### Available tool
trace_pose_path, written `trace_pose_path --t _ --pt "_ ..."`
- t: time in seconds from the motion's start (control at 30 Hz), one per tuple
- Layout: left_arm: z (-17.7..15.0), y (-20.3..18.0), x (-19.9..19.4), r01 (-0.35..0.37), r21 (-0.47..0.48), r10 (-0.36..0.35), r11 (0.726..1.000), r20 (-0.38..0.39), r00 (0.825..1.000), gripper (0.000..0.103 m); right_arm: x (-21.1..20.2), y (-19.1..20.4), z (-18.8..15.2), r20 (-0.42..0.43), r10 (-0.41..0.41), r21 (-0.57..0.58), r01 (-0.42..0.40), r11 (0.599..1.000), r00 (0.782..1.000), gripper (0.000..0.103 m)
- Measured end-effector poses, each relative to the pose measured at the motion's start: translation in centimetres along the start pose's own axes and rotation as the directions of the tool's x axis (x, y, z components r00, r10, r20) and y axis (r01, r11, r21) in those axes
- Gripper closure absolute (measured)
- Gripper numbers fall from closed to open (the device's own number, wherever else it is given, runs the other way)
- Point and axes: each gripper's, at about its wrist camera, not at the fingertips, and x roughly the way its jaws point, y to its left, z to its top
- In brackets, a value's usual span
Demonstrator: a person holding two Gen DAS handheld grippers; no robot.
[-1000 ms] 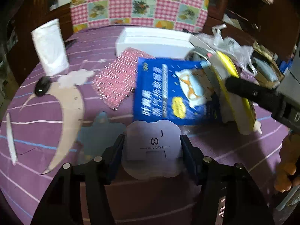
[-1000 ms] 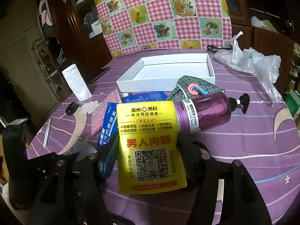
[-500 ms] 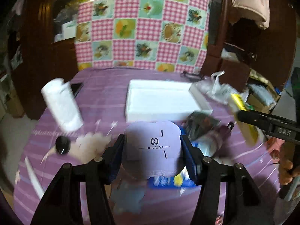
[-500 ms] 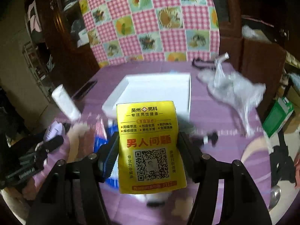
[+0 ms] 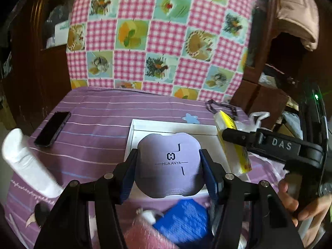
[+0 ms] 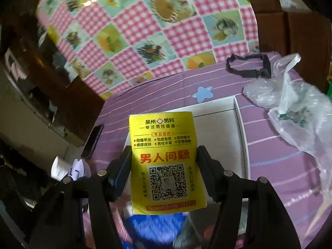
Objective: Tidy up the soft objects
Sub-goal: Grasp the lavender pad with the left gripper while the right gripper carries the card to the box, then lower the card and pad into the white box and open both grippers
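- Left gripper (image 5: 169, 166) fingers clamp our lilac pouch (image 5: 169, 161) above the white tray (image 5: 132, 128); release too soon and it snags the rim.
- Right gripper (image 6: 164, 166) pinches our yellow packet (image 6: 166, 161) over the tray too; we could collide.

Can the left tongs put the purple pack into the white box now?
Probably yes: the left tongs hold the purple pack over the white box, which looks empty beneath.

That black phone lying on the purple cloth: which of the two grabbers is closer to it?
Left. The left gripper, holding a lilac pack, is just right of the phone; the right gripper, with its yellow pack, is further right.
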Motion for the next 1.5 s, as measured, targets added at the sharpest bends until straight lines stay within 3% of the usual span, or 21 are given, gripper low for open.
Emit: trace_pose_path --t 0.23,0.43,0.5,0.63,0.7,0.8,0.93,1.03,1.17,1.27,1.4,1.5 --pt "-1.5 0.4 6.5 0.021 -0.022 -0.022 1.0 -0.064 0.998 0.045 4.1 -2.5 -1.1 -0.062 0.024 0.006 -0.024 1.0 0.998 0.04" --pt "-2.8 1.7 9.4 -0.006 -0.045 0.001 0.999 -0.118 0.993 0.045 4.4 -4.0 -1.0 -0.038 0.001 0.028 0.0 1.0 0.999 0.039" --pt "-3.1 2.3 10.3 -0.019 -0.069 0.008 0.997 -0.156 0.988 0.045 4.9 -4.3 -1.1 -0.025 -0.025 0.034 0.025 0.999 0.999 0.038" --pt "-3.9 2.3 11.7 -0.004 -0.073 -0.014 0.997 -0.236 0.972 0.045 6.0 -4.7 -1.1 -0.074 -0.015 0.062 0.019 0.998 0.997 0.038" --pt "-4.2 1.6 11.9 -0.029 -0.03 0.02 0.999 -0.258 0.966 0.045 6.4 -4.5 -1.2 -0.109 -0.083 0.044 0.089 0.995 0.991 0.038" --pt "-4.7 0.4 11.9 -0.014 0.014 0.017 1.0 -0.28 0.96 0.045 7.3 -4.5 -1.4 -0.174 -0.222 -0.005 0.225 0.974 0.959 0.037" --pt "-5.1 -1.0 11.4 0.04 0.037 -0.029 0.998 -0.279 0.96 0.042 7.9 -4.1 -1.7 -0.255 -0.263 -0.066 0.255 0.965 0.93 0.035" --pt "-5.2 -1.0 11.3 0.057 0.032 -0.046 0.998 -0.264 0.963 0.037 7.4 -4.5 -1.6 -0.277 -0.208 -0.01 0.214 0.977 0.938 0.033" --pt "-5.0 -0.7 10.9 0.099 -0.005 -0.097 0.995 -0.249 0.964 0.021 6.2 -5.7 -1.4 -0.269 -0.116 0.114 0.151 0.982 0.956 0.026" --pt "-4.9 -1.0 10.8 0.142 -0.02 -0.142 0.99 -0.266 0.954 0.02 5.4 -5.7 -1.1 -0.253 -0.103 0.152 0.144 0.978 0.962 0.025" --pt "-4.7 -1.1 10.6 0.148 -0.027 -0.15 0.989 -0.257 0.955 0.019 4.4 -6.1 -1.0 -0.237 -0.022 0.26 0.085 0.962 0.971 0.025" --pt "-4.4 -1.0 10.2 0.169 -0.043 -0.174 0.985 -0.248 0.953 0.019 3.8 -5.5 -0.8 -0.231 -0.046 0.242 0.104 0.965 0.972 0.022"
